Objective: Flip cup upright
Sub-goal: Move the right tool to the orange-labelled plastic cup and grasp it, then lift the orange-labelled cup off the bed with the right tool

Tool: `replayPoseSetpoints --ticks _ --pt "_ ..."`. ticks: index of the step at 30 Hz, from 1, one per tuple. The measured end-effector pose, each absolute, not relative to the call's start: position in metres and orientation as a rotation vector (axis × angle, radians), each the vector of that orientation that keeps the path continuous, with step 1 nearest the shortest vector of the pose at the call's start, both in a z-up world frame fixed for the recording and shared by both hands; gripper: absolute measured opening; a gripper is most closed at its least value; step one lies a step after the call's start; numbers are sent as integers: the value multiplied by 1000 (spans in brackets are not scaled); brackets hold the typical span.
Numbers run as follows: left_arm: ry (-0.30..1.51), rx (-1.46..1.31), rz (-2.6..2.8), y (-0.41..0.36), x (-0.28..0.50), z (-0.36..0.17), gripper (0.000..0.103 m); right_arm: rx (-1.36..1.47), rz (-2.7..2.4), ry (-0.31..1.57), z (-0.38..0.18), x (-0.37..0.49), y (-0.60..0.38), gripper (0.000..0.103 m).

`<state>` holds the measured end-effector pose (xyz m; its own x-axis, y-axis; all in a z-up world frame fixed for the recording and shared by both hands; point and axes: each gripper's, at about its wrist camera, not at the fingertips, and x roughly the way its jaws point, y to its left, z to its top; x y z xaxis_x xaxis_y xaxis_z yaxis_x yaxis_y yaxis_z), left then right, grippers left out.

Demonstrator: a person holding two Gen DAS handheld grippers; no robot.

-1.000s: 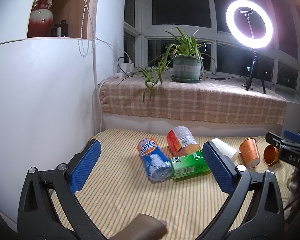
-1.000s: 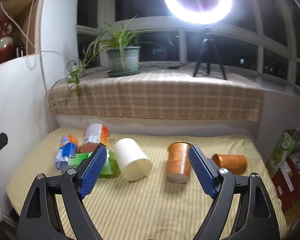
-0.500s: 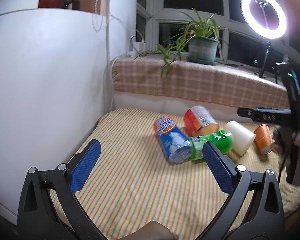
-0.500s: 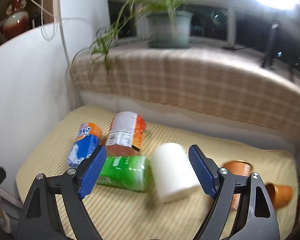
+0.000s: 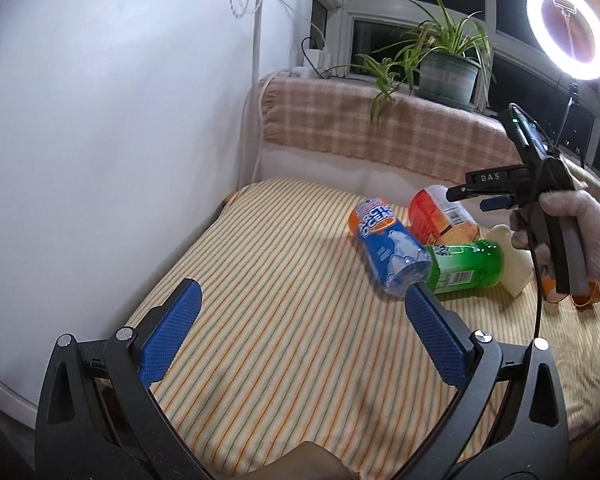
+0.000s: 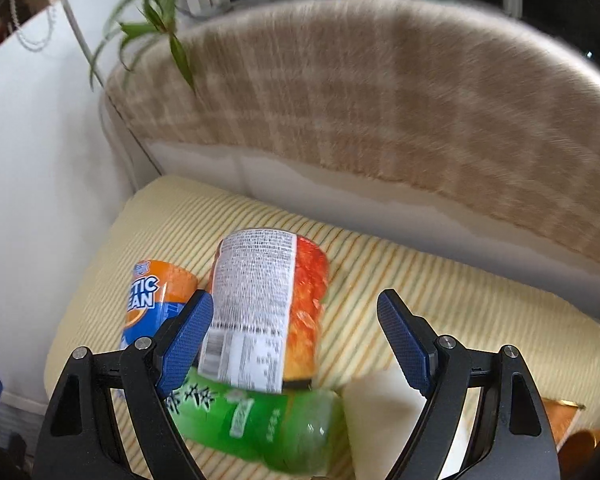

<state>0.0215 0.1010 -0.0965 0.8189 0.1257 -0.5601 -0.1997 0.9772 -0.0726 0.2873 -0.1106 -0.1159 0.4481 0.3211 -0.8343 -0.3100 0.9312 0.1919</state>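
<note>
Striped cloth covers the bed (image 5: 284, 280), soft and bumpy. The right tool (image 6: 296, 340) gapes, grasping nothing, above the red cup (image 6: 268, 308). That cup leans on the green bottle (image 6: 256, 424), so a bump could roll both; the left tool (image 5: 296, 336) is released too.

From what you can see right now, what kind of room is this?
Probably a home bay-window nook: a potted spider plant on a plaid-covered sill, a striped cushion below, and a ring light for filming.

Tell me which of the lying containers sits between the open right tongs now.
The red-orange cup with the white printed label. It lies framed by the right tongs. The blue-orange cup lies outside the left finger, and the green bottle lies below, nearer the camera.
</note>
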Motion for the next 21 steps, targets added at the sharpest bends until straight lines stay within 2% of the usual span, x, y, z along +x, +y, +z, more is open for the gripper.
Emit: replayPoseSetpoints --ticks 15,21 --pt "592 -132 211 113 25 -98 103 65 467 1236 -151 331 -77 84" --pt "586 -124 222 112 25 -97 103 101 472 1246 -150 334 -81 83"
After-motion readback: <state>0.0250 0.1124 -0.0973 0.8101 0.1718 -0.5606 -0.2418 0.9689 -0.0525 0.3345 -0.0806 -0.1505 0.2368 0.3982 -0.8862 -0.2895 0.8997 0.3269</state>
